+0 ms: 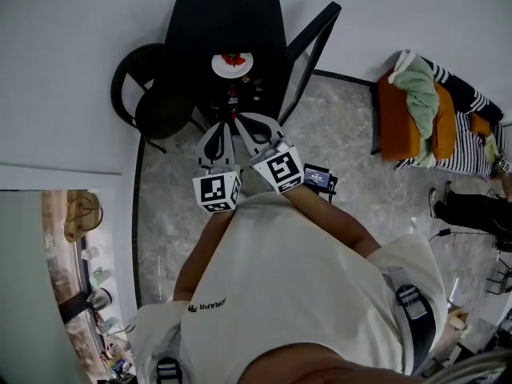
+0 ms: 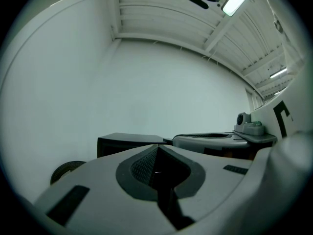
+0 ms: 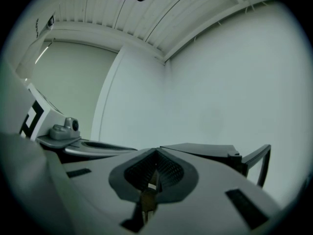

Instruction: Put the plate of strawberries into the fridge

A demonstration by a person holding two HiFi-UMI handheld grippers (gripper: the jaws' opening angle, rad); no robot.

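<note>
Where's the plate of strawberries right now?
In the head view, top centre: the plate of strawberries sits on the black cabinet near its front edge, a round black chair on its left and the open door on its right.

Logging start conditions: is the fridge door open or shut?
Open. In the head view the door stands swung out at the right side of the black fridge, and the fridge's inside shows.

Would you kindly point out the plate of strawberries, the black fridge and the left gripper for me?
plate of strawberries (image 1: 221, 67), head view, white rim left of the berries
black fridge (image 1: 224, 18), head view, its flat top
left gripper (image 1: 226, 125), head view, tips of its closed jaws
</note>
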